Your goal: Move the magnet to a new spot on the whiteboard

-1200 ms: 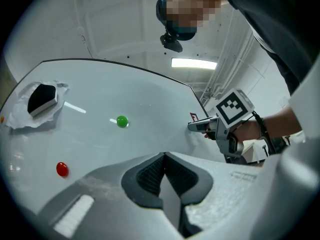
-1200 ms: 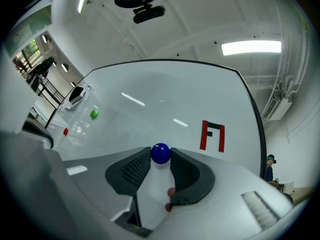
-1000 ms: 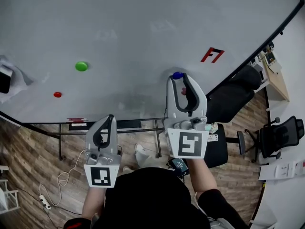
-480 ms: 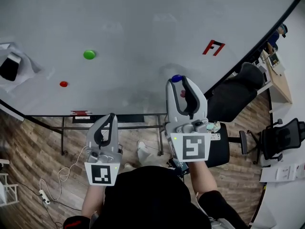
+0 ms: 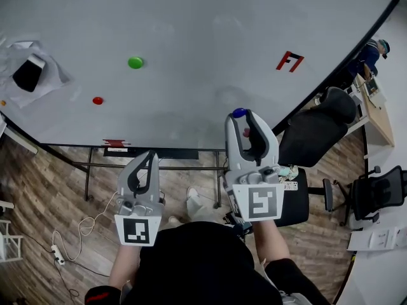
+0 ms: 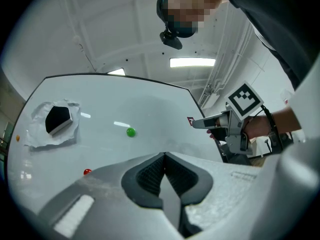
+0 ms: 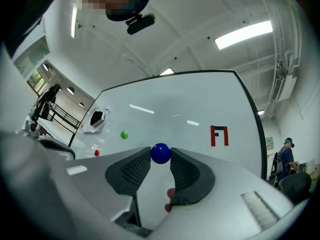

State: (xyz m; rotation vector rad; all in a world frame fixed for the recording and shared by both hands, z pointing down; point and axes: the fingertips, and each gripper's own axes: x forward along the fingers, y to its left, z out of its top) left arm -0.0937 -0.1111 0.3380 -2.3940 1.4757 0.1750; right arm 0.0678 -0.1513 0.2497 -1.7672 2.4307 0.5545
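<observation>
A blue ball magnet [image 5: 239,113] [image 7: 160,153] sits pinched between the tips of my right gripper [image 5: 240,115] [image 7: 160,155], in front of the lower middle of the whiteboard [image 5: 191,24]. Whether it touches the board I cannot tell. My left gripper [image 5: 146,157] [image 6: 164,157] hangs below the board's bottom edge, its jaws closed together with nothing between them. In the left gripper view the right gripper [image 6: 200,123] reaches in from the right.
On the board are a green magnet [image 5: 135,62] [image 6: 130,132] [image 7: 124,134], a small red magnet [image 5: 97,100] [image 6: 87,172], a red F-shaped mark [image 5: 290,61] [image 7: 219,135] and a black eraser in crumpled plastic [image 5: 28,74] [image 6: 57,120]. Office chairs [image 5: 315,132] stand to the right.
My right gripper with the blue magnet now sits lower and farther from the red F mark. The green and red magnets shifted up and right in view. The left gripper barely moved.
</observation>
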